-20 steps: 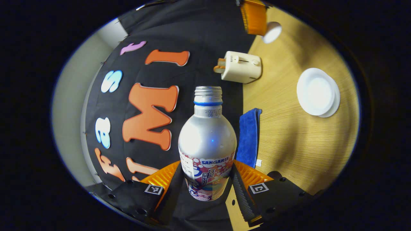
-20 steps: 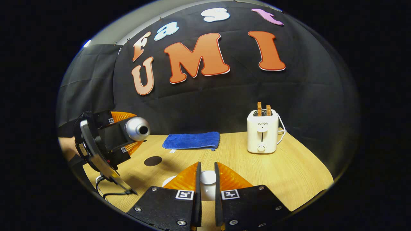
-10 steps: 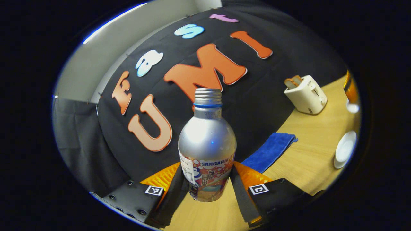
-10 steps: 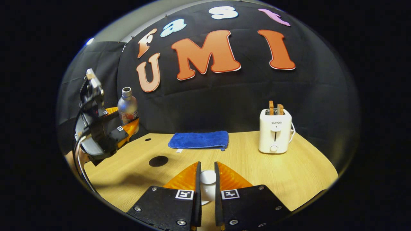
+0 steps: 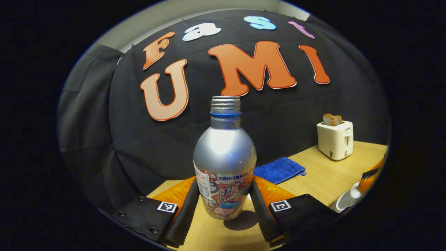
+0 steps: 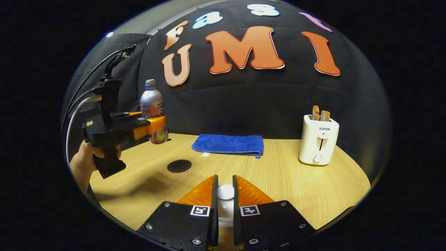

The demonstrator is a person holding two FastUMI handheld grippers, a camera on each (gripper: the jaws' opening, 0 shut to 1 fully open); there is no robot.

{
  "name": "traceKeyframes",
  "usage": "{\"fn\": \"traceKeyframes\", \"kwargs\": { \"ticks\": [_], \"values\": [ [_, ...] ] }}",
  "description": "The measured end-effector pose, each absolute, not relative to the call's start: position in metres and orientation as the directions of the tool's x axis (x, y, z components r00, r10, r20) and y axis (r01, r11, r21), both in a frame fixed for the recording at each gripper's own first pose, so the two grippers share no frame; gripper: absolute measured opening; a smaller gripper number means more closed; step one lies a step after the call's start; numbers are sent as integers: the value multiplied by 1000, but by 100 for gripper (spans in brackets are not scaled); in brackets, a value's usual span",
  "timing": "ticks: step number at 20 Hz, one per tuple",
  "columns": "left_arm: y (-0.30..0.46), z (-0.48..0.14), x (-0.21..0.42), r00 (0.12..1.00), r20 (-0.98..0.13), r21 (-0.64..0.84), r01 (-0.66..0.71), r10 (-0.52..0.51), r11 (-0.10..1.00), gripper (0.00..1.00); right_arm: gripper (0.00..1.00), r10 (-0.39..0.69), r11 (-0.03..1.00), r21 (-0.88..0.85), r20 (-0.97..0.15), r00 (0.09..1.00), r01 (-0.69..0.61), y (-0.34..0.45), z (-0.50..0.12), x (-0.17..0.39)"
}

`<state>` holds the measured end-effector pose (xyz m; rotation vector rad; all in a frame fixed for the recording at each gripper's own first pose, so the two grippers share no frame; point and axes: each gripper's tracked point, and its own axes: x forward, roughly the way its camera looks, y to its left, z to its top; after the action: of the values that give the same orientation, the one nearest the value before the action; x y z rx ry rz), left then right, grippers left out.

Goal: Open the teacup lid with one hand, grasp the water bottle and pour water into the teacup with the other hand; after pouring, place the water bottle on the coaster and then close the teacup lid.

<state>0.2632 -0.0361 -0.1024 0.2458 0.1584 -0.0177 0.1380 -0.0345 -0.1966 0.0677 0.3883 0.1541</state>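
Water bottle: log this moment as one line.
left gripper: shut on water bottle, upright, above table | right gripper: shut on teacup lid | coaster: bare

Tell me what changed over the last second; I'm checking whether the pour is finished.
The left tool swung the water bottle from tipped on its side back to upright, holding it above the table, not yet on the dark coaster. Unchanged: the right tool stays clamped on the white lid knob; towel and toaster unmoved.

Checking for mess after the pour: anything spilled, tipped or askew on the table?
Nothing stands out. The water bottle is upright in the left hand-held gripper, the table looks dry, and the blue towel lies folded flat.
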Motion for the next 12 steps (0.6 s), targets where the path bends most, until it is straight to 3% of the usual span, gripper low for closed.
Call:
{"fn": "traceKeyframes", "kwargs": {
  "ticks": [12],
  "values": [
    [-35,-159,277,960,-275,-43,49,-59,998,80,18,162,986,109,-394,905,-129,-25,-225,142]
  ]
}}
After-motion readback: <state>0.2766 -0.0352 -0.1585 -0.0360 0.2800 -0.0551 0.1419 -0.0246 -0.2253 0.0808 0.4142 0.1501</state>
